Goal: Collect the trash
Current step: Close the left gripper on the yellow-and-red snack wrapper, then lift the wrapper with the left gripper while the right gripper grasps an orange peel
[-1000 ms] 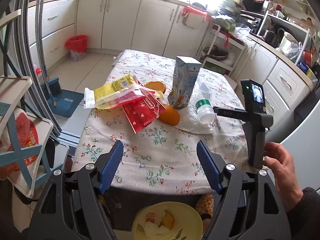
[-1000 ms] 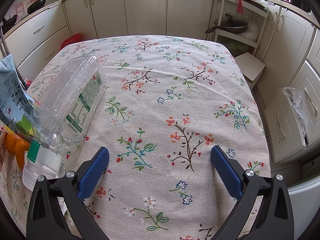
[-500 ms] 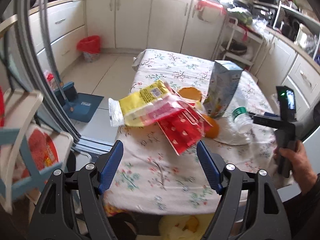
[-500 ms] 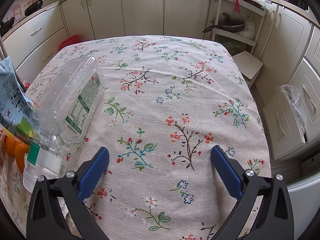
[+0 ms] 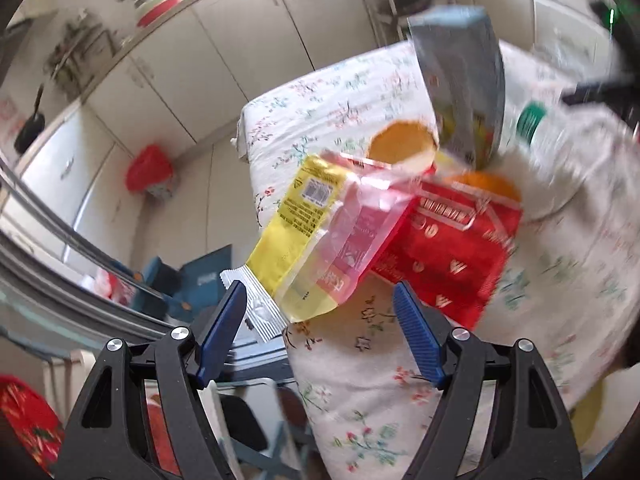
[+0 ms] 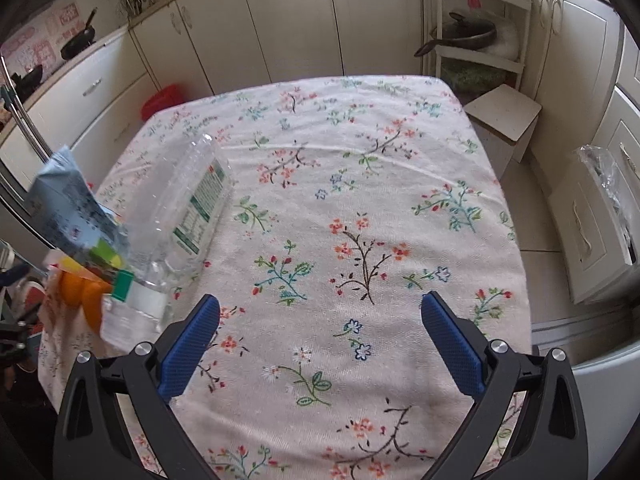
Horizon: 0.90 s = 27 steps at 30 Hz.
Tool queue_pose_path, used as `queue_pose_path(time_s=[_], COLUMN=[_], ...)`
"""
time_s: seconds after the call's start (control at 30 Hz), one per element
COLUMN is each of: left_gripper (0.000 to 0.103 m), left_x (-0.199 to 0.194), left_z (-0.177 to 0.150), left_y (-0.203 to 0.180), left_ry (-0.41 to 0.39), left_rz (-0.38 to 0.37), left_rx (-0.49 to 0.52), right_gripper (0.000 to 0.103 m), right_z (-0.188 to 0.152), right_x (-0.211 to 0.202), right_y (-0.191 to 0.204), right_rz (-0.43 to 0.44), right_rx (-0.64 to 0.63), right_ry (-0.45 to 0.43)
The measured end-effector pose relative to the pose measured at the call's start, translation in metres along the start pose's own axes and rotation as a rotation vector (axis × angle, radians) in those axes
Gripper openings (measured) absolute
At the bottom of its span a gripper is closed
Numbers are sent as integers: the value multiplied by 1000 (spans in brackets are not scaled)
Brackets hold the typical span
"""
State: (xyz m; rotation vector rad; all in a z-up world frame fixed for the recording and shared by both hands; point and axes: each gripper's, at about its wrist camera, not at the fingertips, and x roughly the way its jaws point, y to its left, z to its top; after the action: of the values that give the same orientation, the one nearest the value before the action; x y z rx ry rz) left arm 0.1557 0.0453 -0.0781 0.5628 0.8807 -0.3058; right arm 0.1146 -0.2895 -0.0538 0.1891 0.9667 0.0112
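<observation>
Floral cloth covers the bench (image 6: pixel 360 200), where wrappers (image 5: pixel 320 236), carton (image 5: pixel 460 80) and bottle (image 6: pixel 180 216) lie heaped near one edge, so the left tool (image 5: pixel 320 312) tilts toward the wrappers, jaws apart and empty, while the right tool (image 6: pixel 320 320) hovers apart too.

A home kitchen: cream cabinets (image 6: pixel 280 20) line the walls, a wok (image 6: pixel 78 46) sits on the counter, a pan (image 6: pixel 464 36) rests on a white rack, and a floral cloth (image 6: pixel 360 200) covers the tabletop.
</observation>
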Motion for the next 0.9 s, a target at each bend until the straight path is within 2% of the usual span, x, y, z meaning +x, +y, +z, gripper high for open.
queue_pose_path(time_s=[0.13,0.2,0.27,0.3,0.33,0.37,0.47,0.53,0.63,0.73,0.8,0.83,0.9], left_gripper=[72,67,38,30,17,10,2,1,1,1,1,1,1], left_x=[9,13,20,22,23,23,16,8,-10,-36,-48,-52,-57], left_z=[3,6,12,13,16,18,26,31,38,37,34,31,27], left_y=[-13,-19,-21,-21,-21,-21,-22,-19,-7,14,29,39,50], left_ry=[-13,-24,-21,-16,-17,-25,-59,-80,-133,-219,-264,-284,-303], left_rz=[37,71,61,57,55,58,43,-12,-172,-362,-444,-480,-505], left_rx=[74,107,112,106,103,103,81,34,-83,-223,-307,-355,-413], right_gripper=[97,97,97,97,97,97,97,97,97,97,97,97,97], right_z=[3,6,8,8,8,8,7,5,3,0,-2,-3,-7], right_x=[-6,-8,-9,-10,-11,-11,-10,-8,-6,-13,-20,-25,-35], right_y=[6,12,17,19,23,26,37,44,55,68,75,80,93], right_rz=[36,47,59,64,69,74,97,110,120,90,105,136,237], right_rx=[15,7,-4,-8,-17,-24,-45,-56,-75,-132,-158,-176,-212], right_ry=[-18,-30,-36,-37,-40,-40,-34,-30,-25,-62,-90,-108,-131])
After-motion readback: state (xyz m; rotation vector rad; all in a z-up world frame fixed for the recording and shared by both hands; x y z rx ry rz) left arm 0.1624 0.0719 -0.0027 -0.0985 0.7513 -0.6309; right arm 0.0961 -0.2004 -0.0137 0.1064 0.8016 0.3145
